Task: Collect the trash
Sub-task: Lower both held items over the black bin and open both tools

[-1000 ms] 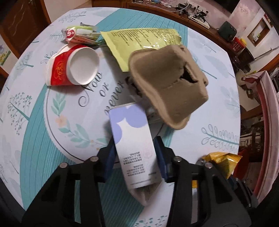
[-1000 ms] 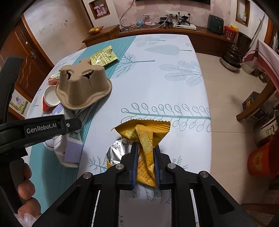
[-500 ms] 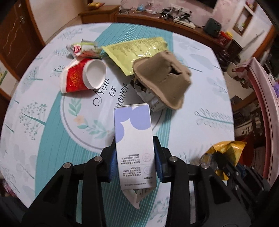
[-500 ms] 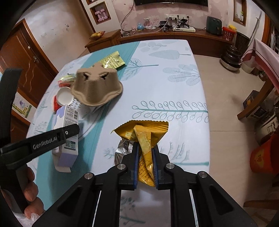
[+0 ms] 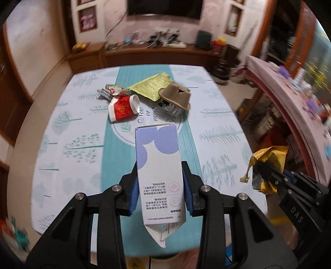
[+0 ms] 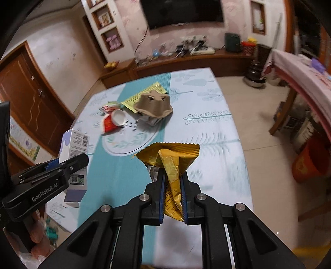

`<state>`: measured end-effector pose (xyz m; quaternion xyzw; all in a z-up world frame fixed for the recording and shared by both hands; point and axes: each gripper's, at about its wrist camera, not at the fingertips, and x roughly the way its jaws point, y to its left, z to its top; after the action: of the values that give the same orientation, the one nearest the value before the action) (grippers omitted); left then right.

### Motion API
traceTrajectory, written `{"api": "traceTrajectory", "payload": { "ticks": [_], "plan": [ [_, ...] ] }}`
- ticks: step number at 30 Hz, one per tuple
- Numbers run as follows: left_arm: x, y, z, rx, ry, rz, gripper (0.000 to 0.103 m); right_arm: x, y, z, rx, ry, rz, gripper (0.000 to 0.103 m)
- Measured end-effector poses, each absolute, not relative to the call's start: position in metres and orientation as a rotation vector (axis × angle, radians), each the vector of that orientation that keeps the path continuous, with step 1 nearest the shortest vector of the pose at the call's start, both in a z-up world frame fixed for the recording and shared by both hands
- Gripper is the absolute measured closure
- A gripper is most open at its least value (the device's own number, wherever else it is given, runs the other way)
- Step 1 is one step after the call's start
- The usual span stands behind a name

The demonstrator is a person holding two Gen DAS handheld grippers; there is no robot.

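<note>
1. Leaf-patterned cloth with a teal stripe covers the table (image 5: 68,144); above its near edge the left gripper (image 5: 160,194) clamps a white-and-purple carton (image 5: 159,165).
2. Alongside, the right gripper (image 6: 173,196) pinches a yellow snack wrapper (image 6: 171,157).
3. Mid-table lie a red paper cup (image 5: 123,108), a cardboard egg tray (image 5: 175,97) and a green packet (image 5: 152,85).
4. Beyond, a wooden sideboard (image 5: 144,54) lines the pink wall under a dark television (image 5: 164,8).

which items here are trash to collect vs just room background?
Trash: white-and-purple carton in left gripper; yellow snack wrapper in right gripper; red paper cup, green-yellow packet, egg carton piece on the table.

Background: TV, orange bucket.
</note>
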<state>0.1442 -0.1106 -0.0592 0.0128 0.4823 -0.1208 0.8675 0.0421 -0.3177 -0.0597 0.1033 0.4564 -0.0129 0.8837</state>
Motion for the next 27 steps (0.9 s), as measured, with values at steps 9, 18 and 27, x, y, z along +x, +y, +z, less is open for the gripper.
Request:
{"api": "traceTrajectory", "payload": {
  "ticks": [9,18,27],
  "plan": [
    [0.036,-0.032,-0.007,0.158,0.92,-0.405,0.071,-0.092,-0.214,-0.015,0.318,0.89,-0.127,0.09],
    [-0.029,-0.009,-0.043,0.172,0.961,-0.479,0.071,-0.165,-0.157,-0.046,0.386,0.977,-0.095,0.09],
    [-0.069,-0.026,-0.168,0.148,1.038,-0.431,0.07,-0.197,-0.159,-0.164,0.373,1.079,-0.094,0.09]
  ]
}}
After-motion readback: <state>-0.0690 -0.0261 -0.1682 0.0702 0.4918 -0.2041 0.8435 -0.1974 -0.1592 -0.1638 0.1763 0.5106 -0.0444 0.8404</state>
